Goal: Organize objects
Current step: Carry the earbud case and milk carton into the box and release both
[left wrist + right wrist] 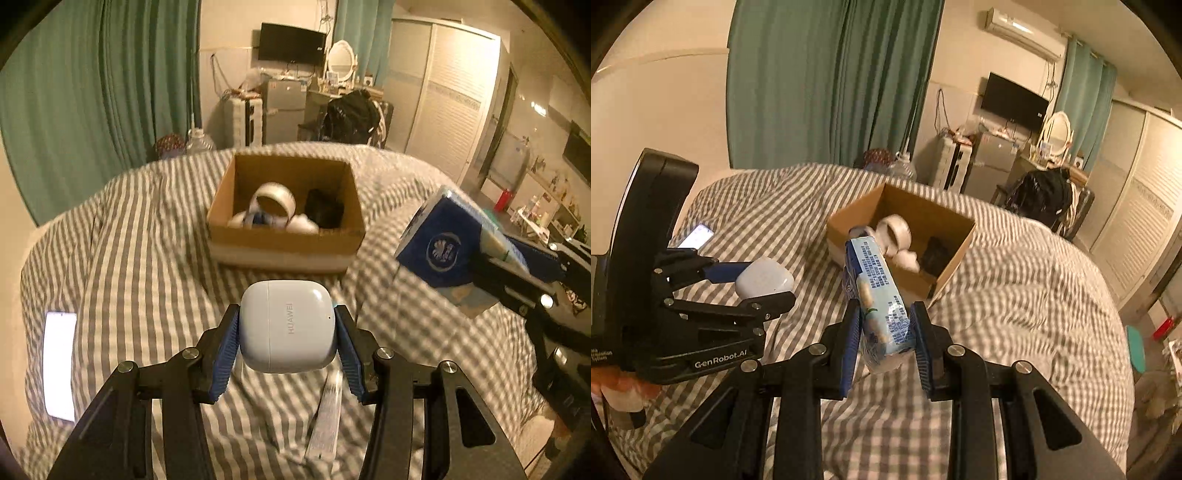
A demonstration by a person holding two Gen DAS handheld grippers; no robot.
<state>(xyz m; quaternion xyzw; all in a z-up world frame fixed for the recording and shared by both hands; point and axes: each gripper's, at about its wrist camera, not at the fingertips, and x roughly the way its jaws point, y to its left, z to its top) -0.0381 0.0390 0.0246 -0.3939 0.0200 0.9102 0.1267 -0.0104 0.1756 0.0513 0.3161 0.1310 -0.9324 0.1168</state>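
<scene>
Left gripper [287, 325] clamps one earbud case [288, 325]; right gripper [884, 328] clamps one tissue pack [875, 295]; one cardboard box [284, 242] at 12 o'clock.

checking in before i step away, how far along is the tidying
Partly done. The box on the bed already holds a tape roll, a black item and some white things. In hand: the left gripper grips the earbud case, the right gripper a tissue pack; neither is in the box yet. Still on the bed: a phone and a clear tube.
</scene>
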